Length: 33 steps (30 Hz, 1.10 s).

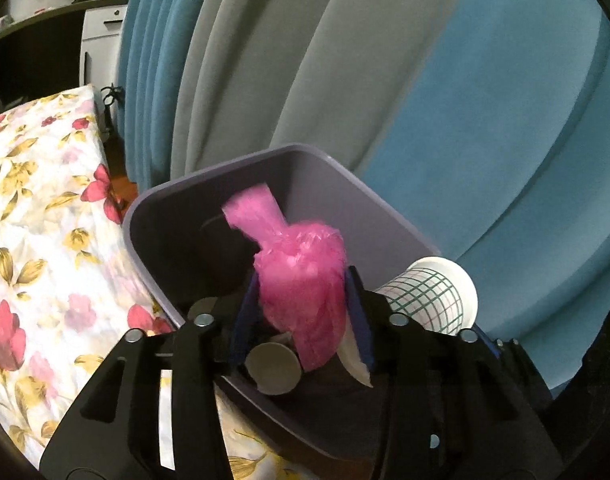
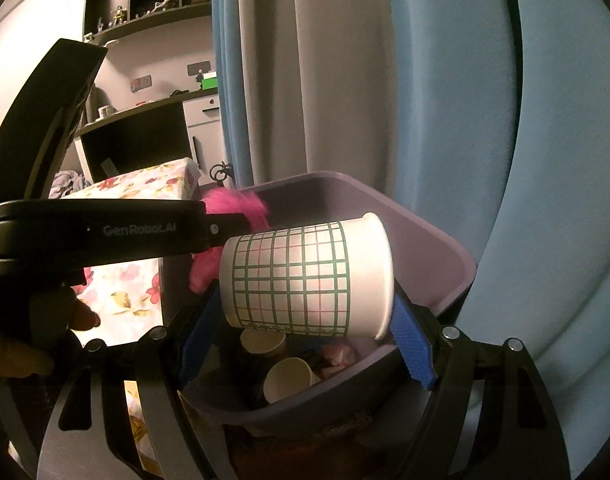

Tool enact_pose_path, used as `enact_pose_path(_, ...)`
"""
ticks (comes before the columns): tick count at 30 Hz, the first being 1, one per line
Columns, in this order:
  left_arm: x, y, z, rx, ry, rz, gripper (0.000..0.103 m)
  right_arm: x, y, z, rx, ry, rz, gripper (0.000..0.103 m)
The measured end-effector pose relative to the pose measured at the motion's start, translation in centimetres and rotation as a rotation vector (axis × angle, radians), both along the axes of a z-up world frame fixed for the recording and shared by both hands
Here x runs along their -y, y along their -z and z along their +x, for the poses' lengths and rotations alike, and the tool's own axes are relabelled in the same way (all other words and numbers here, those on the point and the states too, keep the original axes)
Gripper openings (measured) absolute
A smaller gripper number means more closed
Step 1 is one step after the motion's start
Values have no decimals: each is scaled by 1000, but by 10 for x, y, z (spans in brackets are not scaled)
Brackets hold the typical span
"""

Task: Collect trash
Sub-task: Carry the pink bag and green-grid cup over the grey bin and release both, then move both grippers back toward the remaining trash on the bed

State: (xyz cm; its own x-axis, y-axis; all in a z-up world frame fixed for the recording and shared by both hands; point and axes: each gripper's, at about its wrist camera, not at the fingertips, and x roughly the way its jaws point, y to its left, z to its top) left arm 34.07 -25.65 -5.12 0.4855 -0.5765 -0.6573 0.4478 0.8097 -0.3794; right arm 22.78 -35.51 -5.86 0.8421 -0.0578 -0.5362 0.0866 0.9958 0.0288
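Note:
My left gripper [image 1: 301,304] is shut on a crumpled pink plastic bag [image 1: 301,276] and holds it over the open purple trash bin [image 1: 209,188]. My right gripper [image 2: 305,316] is shut on a white paper cup with a green grid pattern [image 2: 301,276], held sideways above the same bin [image 2: 437,240]. The cup also shows in the left wrist view [image 1: 437,292], at the right of the bin. The pink bag [image 2: 233,204] shows in the right wrist view behind the left gripper's arm. Paper cups [image 2: 289,376] and other scraps lie inside the bin.
A bed with a flowered sheet [image 1: 37,220] stands left of the bin. Blue and grey curtains [image 1: 385,80] hang right behind it. Dark shelves and a desk [image 2: 145,120] are at the far left.

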Motion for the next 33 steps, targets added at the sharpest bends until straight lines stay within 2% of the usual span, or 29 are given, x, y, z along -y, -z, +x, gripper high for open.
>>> enact_pose_path(1, -2, 0, 1, -5, -9, -1, 54, 1, 0, 0, -3, -1, 2, 76)
enact_pose_path(2, -4, 1, 1, -10, -15, -10, 65, 1, 0, 1, -7, -5, 5, 76)
enact_pose_path(3, -8, 1, 1, -13, -22, -33, 70, 2, 0, 2, -11, -9, 7, 76)
enact_pose_path(8, -17, -5, -7, 31, -53, -14, 78, 0, 3, 5, -27, -18, 9, 77)
enact_pose_path(15, -57, -24, -38, 170, -180, 33, 92, -2, 7, 11, -48, -23, 4, 77)
enact_pose_path(18, -74, -29, -48, 204, -224, 59, 93, -2, 7, 12, -50, -14, 7, 83)
enact_pose_path(23, -114, -44, -72, 256, -314, 114, 93, -2, -4, 4, -20, 11, 3, 84)
enact_pose_path(27, -155, -56, -98, 299, -427, 163, 96, -10, -21, -11, 33, 21, 2, 85)
enact_pose_path(33, -224, -54, -138, 297, -601, 219, 97, -47, -41, -33, 100, -39, 2, 86)
